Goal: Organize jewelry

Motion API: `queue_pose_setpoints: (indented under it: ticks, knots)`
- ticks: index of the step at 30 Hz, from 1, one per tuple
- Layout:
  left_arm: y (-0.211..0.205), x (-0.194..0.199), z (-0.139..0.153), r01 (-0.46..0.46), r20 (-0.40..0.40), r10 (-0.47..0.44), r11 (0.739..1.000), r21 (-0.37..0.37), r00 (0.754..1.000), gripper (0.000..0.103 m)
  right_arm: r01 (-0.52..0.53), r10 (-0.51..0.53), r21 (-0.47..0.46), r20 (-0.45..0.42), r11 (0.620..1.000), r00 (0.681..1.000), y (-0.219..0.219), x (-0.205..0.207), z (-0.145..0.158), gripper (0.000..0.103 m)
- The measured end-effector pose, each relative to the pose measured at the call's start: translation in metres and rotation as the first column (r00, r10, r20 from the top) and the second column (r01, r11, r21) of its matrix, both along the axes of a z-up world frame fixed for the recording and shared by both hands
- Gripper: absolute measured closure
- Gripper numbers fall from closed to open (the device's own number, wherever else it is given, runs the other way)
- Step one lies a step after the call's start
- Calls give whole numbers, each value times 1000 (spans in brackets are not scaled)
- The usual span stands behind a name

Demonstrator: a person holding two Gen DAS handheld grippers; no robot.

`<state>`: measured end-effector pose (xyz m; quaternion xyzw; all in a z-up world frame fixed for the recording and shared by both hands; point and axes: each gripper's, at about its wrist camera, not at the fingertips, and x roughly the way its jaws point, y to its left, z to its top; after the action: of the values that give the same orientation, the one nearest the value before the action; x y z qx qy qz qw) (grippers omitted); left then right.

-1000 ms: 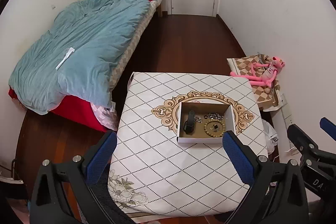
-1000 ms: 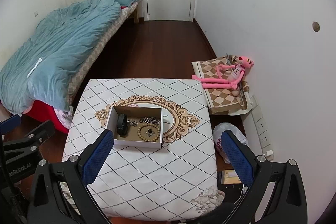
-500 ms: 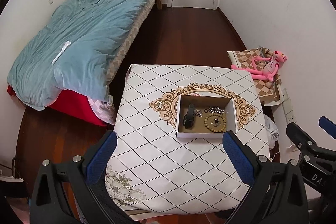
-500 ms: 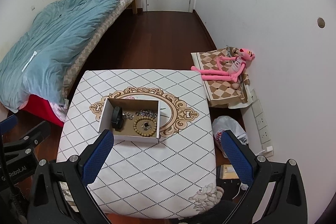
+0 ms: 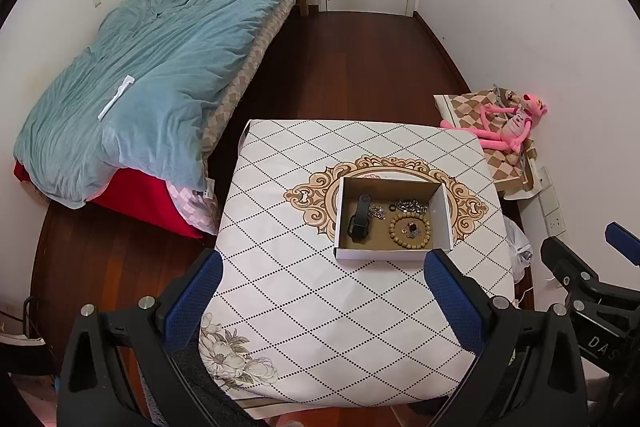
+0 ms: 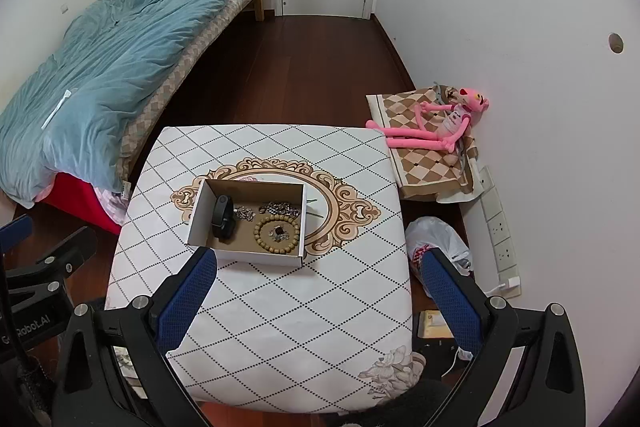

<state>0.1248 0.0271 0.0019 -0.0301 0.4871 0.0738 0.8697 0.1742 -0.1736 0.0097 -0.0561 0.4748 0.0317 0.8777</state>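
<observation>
An open cardboard box (image 5: pixel 443 211) (image 6: pixel 198 211) sits on the middle of the patterned table (image 5: pixel 320 299) (image 6: pixel 296 307). Inside lie a black watch band (image 5: pixel 359 217) (image 6: pixel 223 215), a wooden bead bracelet (image 5: pixel 410 225) (image 6: pixel 278 230) and silver chains (image 5: pixel 408 205) (image 6: pixel 282 207). My left gripper (image 5: pixel 320 291) is open and empty, high above the table's near side. My right gripper (image 6: pixel 320 287) is open and empty too, above the near edge. Each gripper shows at the side of the other view.
A bed with a blue duvet (image 5: pixel 152 75) (image 6: pixel 104 67) stands left of the table. A pink plush toy on a checkered cushion (image 5: pixel 508 123) (image 6: pixel 432 131) lies by the right wall. A plastic bag (image 6: pixel 436 243) sits on the floor at the right.
Both views have tilted down and drawn a little nearer: the table and box now sit lower and larger. Both grippers stay open and empty.
</observation>
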Motion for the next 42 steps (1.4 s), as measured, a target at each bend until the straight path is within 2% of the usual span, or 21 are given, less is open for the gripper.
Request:
queue_pose_setpoints:
  ticks: [42]
  knots:
    - [0,-4,2,4,8,-4,1000,6,1000,0,-5,5,0,-2,1000,1000,3,-3,0,0]
